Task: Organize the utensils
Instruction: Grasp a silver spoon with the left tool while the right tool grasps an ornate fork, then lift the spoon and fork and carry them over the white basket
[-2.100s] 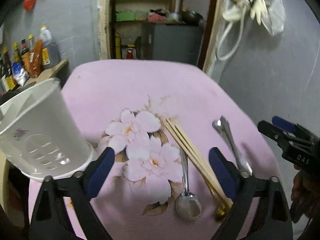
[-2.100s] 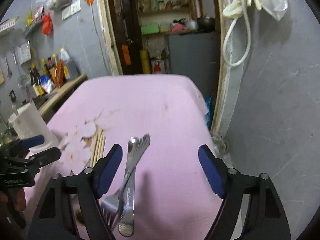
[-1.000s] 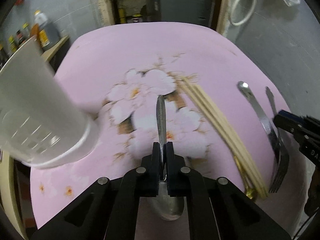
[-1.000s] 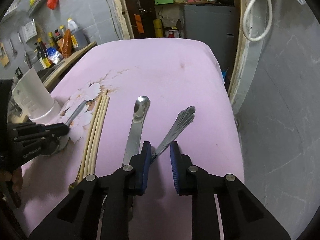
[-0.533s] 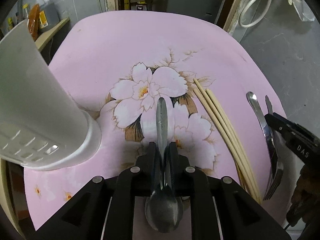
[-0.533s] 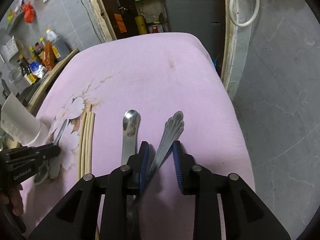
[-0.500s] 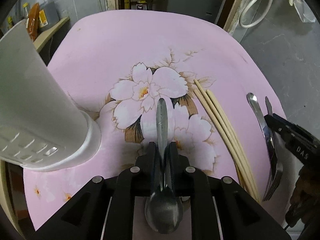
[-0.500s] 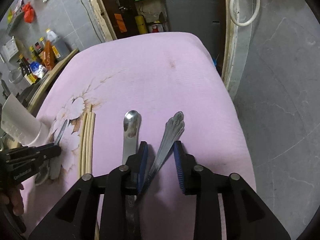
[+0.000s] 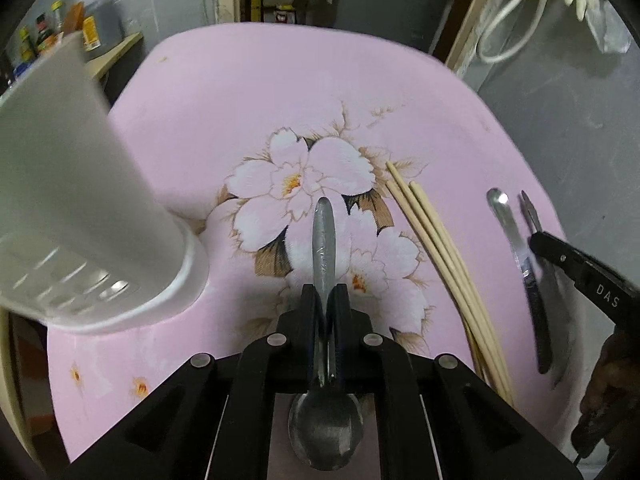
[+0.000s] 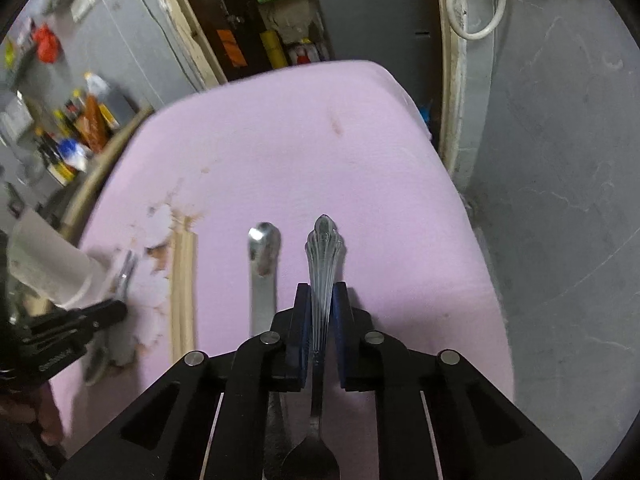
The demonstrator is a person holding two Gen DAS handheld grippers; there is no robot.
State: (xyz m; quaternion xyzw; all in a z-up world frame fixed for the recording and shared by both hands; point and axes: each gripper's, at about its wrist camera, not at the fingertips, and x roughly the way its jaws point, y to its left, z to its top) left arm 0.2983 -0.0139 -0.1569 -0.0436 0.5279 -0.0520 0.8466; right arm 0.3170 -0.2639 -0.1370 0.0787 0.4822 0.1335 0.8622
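My left gripper (image 9: 325, 300) is shut on a steel spoon (image 9: 324, 236), handle forward, bowl back under the gripper, lifted off the pink floral cloth (image 9: 280, 100). A white plastic utensil holder (image 9: 68, 200) stands close at the left. My right gripper (image 10: 322, 300) is shut on a fork (image 10: 324, 256) with a ribbed handle, held just above the cloth. A flat steel utensil (image 10: 262, 272) lies left of the fork. Wooden chopsticks (image 9: 436, 248) lie on the cloth between the two grippers; they also show in the right wrist view (image 10: 183, 280).
The pink cloth (image 10: 300, 140) covers a small rounded table with a drop on every side. A grey wall (image 10: 560, 160) is close on the right. A shelf with bottles (image 10: 76, 132) stands at the left. A doorway with shelves (image 10: 304, 8) lies behind.
Both grippers, open two seconds ago, have closed on their utensils: left on the spoon, right on the fork. In the last half second both have lifted them slightly and straightened them.
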